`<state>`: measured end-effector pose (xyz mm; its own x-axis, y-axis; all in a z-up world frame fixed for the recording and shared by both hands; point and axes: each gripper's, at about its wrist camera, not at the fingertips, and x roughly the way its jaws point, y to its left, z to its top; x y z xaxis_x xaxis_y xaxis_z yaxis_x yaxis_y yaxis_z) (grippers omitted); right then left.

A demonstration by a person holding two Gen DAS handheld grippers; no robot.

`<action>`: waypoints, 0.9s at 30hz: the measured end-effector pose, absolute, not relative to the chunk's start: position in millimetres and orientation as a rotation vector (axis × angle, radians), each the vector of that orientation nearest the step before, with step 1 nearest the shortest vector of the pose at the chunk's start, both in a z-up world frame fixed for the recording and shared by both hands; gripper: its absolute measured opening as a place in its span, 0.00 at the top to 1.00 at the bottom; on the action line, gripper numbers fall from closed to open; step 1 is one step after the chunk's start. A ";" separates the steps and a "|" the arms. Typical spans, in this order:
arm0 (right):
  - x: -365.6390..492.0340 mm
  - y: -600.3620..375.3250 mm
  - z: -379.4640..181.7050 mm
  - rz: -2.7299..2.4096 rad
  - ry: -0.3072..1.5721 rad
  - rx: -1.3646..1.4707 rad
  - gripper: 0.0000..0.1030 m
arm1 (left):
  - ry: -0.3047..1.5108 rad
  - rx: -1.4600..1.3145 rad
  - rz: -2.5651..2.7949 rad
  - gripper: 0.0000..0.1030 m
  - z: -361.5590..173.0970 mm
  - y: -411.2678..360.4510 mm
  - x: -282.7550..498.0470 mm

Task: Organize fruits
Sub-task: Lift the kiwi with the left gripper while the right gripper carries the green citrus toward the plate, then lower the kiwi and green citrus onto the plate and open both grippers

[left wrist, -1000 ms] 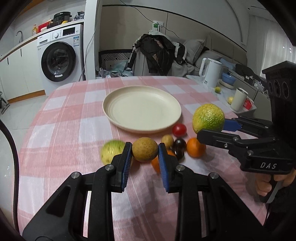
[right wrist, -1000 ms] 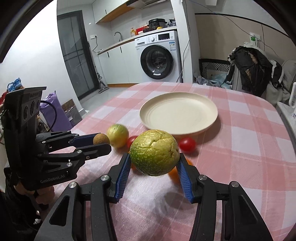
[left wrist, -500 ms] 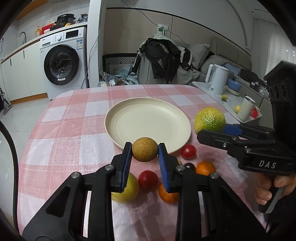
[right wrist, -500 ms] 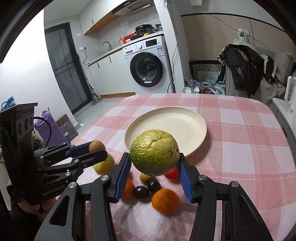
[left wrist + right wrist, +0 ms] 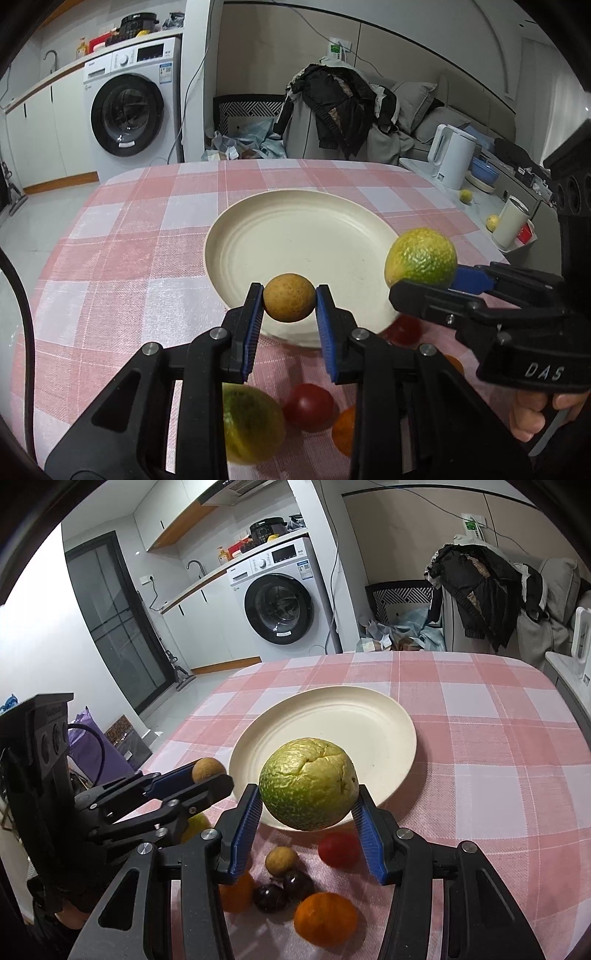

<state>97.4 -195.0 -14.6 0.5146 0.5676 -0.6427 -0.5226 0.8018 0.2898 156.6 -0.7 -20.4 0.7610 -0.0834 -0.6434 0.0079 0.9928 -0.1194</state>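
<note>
Left wrist view: the left gripper (image 5: 289,301) pinches a small brown fruit (image 5: 289,297) between its blue pads, contact at the widest part on both sides. The fruit sits at frame centre, above the near rim of the cream plate (image 5: 258,236). Judged from its size and matte skin, it is light, firm and not slippery; a mid-line grip is adequate, with moderate force.

At centre right of the same view, the right gripper (image 5: 424,280) clamps a large green-yellow citrus (image 5: 420,257) over the plate's right edge. In the right wrist view the right gripper (image 5: 308,805) holds this citrus (image 5: 308,783) across its widest span at frame centre, and the plate (image 5: 373,720) lies directly behind it. The rind is pebbled and creased; expect a heavier, slightly yielding body. Its curvature can roll out of narrow pads, so hold at the equator and avoid tilting.

Neither held fruit touches the plate, which carries nothing.

Loose fruit lies on the checked tablecloth (image 5: 480,746) in the lower frame, below the right gripper: a red tomato (image 5: 338,849), an orange (image 5: 325,917), two dark plums (image 5: 282,890) and a small tan fruit (image 5: 280,860).
</note>
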 end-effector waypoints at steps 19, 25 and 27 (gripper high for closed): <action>127.2 -177.4 -39.0 0.601 0.862 -0.009 0.50 | 0.767 -0.078 -0.037 0.75 -45.5 -2.3 183.0; 127.5 -177.7 -39.2 0.585 0.857 -0.007 0.49 | 0.765 -0.090 -0.041 0.69 -42.3 1.7 176.2; 126.3 -180.4 -36.8 0.572 0.845 -0.009 0.46 | 0.754 -0.090 -0.034 0.53 -38.1 3.2 168.6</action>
